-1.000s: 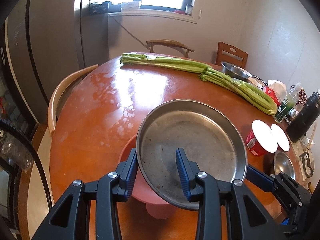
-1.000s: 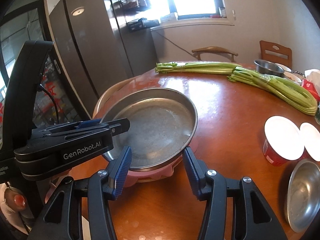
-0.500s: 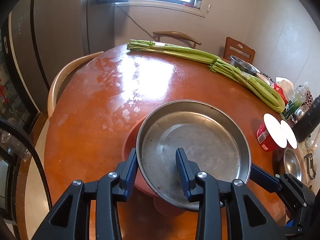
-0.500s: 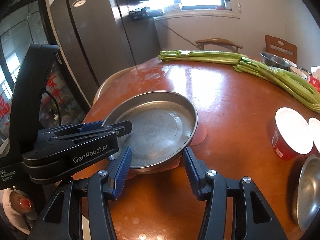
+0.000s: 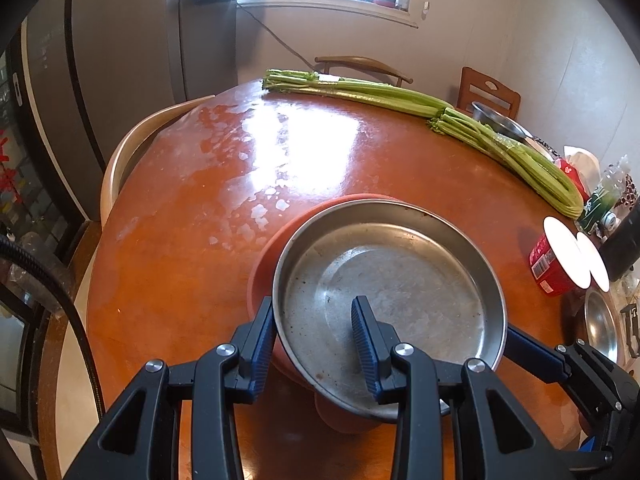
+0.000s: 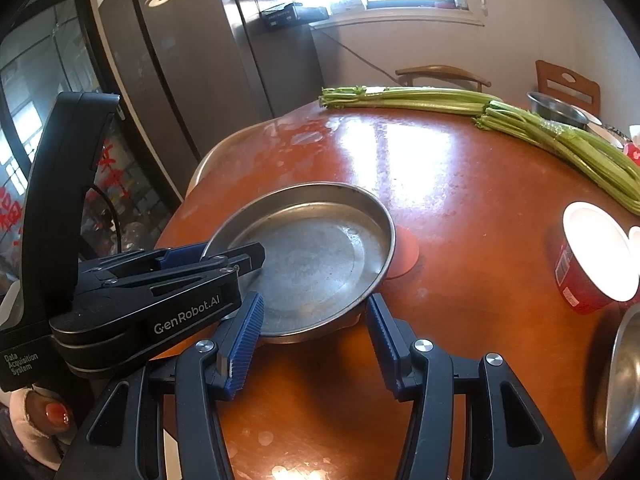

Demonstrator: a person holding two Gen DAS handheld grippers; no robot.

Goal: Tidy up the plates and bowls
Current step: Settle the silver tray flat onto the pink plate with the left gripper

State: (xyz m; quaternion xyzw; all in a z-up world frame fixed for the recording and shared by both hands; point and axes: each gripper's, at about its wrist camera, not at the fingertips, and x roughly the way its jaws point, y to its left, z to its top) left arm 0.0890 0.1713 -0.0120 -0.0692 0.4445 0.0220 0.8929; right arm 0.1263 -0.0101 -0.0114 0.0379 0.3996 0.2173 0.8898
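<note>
A round steel plate (image 5: 400, 280) (image 6: 320, 248) sits nested on a pink bowl (image 5: 264, 264) (image 6: 406, 252), low over the brown round table (image 5: 200, 240). My left gripper (image 5: 314, 308) is shut on their near-left rims, one finger inside the plate and one outside the bowl. In the right wrist view the left gripper (image 6: 224, 260) reaches in from the left. My right gripper (image 6: 314, 304) straddles the near side of the stack, pads against the pink bowl under the plate's rim. Whether the stack touches the table is hidden.
Long celery stalks (image 5: 400, 96) lie across the far table. Two red cups with white lids (image 5: 556, 264) and a small steel bowl (image 6: 624, 380) stand at the right. Another steel bowl (image 5: 500, 120) sits far right. A chair back (image 5: 120, 160) curves off the left edge.
Both grippers and the plate-and-bowl stack have sunk toward the table. Neither grip has changed.
</note>
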